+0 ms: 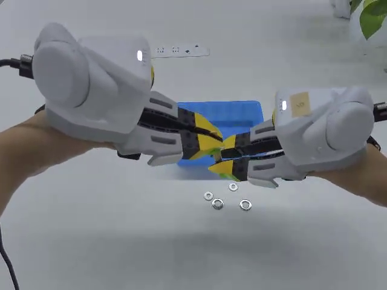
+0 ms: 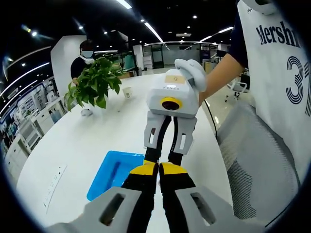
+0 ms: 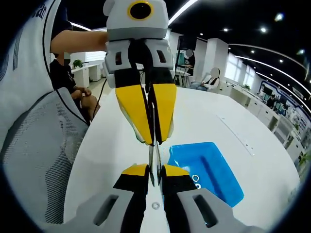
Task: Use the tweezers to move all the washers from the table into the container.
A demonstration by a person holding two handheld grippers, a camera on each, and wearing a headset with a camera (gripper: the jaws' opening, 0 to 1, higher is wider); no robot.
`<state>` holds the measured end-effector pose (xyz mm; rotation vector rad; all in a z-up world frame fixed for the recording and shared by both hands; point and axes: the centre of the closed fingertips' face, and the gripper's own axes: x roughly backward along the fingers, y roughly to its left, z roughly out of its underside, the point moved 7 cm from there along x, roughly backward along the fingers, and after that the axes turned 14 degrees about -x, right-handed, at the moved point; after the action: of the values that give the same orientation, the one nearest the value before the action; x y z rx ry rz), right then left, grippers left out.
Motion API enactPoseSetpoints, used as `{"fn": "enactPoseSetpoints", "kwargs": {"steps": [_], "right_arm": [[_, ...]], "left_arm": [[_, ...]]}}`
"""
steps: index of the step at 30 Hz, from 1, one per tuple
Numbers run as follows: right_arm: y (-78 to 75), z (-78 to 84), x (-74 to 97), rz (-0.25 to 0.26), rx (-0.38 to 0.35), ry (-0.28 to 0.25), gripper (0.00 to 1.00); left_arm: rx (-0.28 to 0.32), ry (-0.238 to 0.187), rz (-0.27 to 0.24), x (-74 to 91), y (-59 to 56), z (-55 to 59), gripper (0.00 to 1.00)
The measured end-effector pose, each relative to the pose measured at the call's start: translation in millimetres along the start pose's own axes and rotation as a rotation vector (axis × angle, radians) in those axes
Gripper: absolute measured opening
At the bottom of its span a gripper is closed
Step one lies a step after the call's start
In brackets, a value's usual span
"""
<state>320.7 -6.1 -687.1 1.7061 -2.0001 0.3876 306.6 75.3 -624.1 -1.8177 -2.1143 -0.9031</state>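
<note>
Right gripper view: left gripper (image 3: 151,140) and right gripper (image 3: 154,171) clamp slim metal tweezers (image 3: 153,154).
Silver ring washers (image 1: 217,204) lie beneath tips, beside blue rectangular container (image 3: 214,170).

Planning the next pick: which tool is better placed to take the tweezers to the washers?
Right, probably. The right tool and left tool both pinch the tweezers, but the washers lie just below the right tool's tip in the head view, farther from the left's.

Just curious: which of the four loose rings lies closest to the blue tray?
The topmost washer, just under the jaws; the other three lie farther from the tray.
</note>
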Motion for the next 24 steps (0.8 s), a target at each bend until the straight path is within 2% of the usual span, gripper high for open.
{"fn": "enactPoseSetpoints", "kwargs": {"steps": [5, 9, 11, 14, 17, 24], "right_arm": [[9.0, 5.9, -1.6, -0.012, 0.003, 0.016, 0.12], [15.9, 13.6, -2.5, -0.023, -0.028, 0.012, 0.12], [19.0, 15.7, -2.5, -0.027, -0.04, 0.009, 0.12], [22.8, 21.0, -3.5, -0.024, -0.024, 0.032, 0.12], [26.7, 28.1, -4.7, -0.031, -0.04, 0.043, 0.12], [32.1, 38.2, -7.8, -0.043, -0.064, 0.061, 0.12]], "left_arm": [[0.015, -0.001, 0.0, -0.5, -10.4, 4.0, 0.06], [0.037, -0.002, -0.003, -1.5, -19.4, 6.8, 0.06], [0.056, -0.018, -0.006, -2.3, -24.8, 7.1, 0.06], [0.078, -0.016, -0.019, -3.9, -30.9, 12.7, 0.06], [0.097, -0.017, -0.02, -5.7, -37.7, 16.4, 0.06], [0.123, -0.01, -0.009, -11.1, -47.0, 22.1, 0.06]]}}
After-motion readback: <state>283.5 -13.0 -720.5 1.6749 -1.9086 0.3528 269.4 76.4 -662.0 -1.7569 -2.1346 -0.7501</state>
